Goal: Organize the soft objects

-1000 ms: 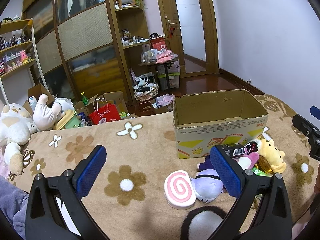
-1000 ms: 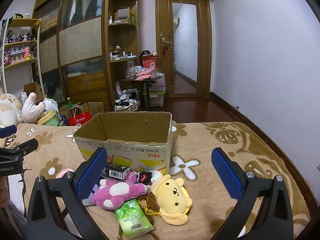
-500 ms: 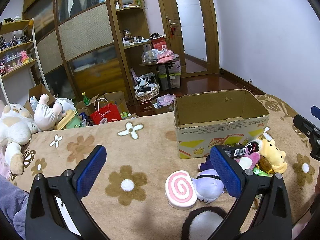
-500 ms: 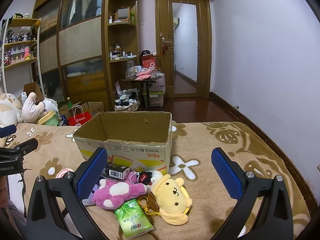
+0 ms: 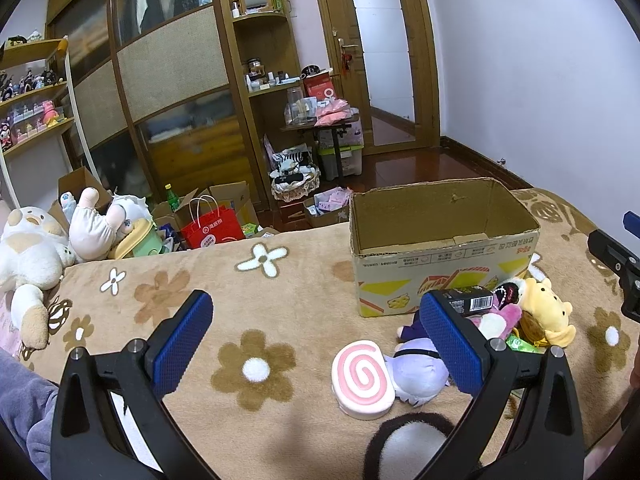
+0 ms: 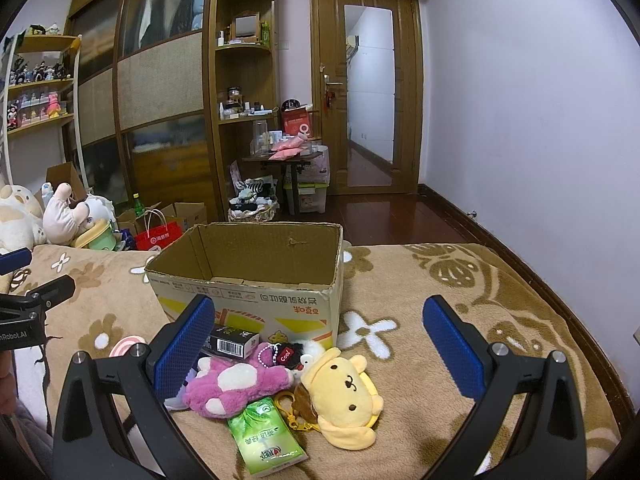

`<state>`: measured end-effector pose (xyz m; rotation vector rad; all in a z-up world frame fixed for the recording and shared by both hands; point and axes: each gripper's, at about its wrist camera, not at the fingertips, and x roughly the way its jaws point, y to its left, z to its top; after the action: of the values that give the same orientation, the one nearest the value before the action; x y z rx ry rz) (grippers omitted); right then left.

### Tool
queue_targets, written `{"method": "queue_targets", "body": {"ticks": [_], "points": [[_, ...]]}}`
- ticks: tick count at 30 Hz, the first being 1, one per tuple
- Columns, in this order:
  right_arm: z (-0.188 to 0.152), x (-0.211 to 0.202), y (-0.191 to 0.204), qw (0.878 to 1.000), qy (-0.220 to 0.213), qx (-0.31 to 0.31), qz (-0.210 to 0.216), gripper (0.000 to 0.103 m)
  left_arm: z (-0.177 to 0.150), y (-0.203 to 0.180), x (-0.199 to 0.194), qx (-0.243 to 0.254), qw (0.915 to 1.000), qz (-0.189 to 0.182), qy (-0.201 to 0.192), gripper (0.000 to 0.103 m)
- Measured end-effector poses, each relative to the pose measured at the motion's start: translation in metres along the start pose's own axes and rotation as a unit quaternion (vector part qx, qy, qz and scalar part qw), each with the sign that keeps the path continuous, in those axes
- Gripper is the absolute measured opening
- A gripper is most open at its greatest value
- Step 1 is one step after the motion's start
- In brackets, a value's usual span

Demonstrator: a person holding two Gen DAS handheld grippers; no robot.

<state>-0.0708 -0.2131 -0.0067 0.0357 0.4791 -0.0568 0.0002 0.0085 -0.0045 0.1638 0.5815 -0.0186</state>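
Note:
An open cardboard box (image 5: 444, 248) (image 6: 256, 276) stands on the flowered blanket. In front of it lie a yellow dog plush (image 6: 344, 392) (image 5: 544, 312), a pink bear plush (image 6: 236, 384), a purple plush (image 5: 420, 372), a pink swirl cushion (image 5: 362, 378), a small black keychain plush (image 6: 286, 354), a green packet (image 6: 266, 436) and a black carton (image 6: 230, 340). My left gripper (image 5: 316, 336) is open and empty above the blanket, left of the toys. My right gripper (image 6: 320, 340) is open and empty above the toys.
Large white plush toys (image 5: 32, 252) lie at the blanket's left edge. A red bag (image 5: 212, 232), boxes and a cluttered side table (image 5: 320, 128) stand on the floor beyond. A wardrobe, shelves and a door line the far wall.

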Motion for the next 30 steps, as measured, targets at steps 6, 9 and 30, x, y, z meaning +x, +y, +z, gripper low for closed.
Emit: {"method": "queue_targets", "body": {"ticks": [6,9,30], "points": [[-0.0019,0.0022,-0.0015,1.000,-0.001,-0.001,-0.003,0.103,-0.0002,0.0009,0.0005,0.001,1.0000,0.000,0.000,0.102],[-0.0029,0.0023,-0.0027,1.000,-0.001,-0.001,-0.003,0.103,-0.0001,0.0011,0.0006,0.000,1.0000,0.000,0.000,0.102],[-0.0045,0.0039,-0.0018,1.000,-0.003,-0.002,-0.006,0.103,-0.0036,0.0077,0.0018,0.003,0.9999,0.011,0.004,0.102]]}}
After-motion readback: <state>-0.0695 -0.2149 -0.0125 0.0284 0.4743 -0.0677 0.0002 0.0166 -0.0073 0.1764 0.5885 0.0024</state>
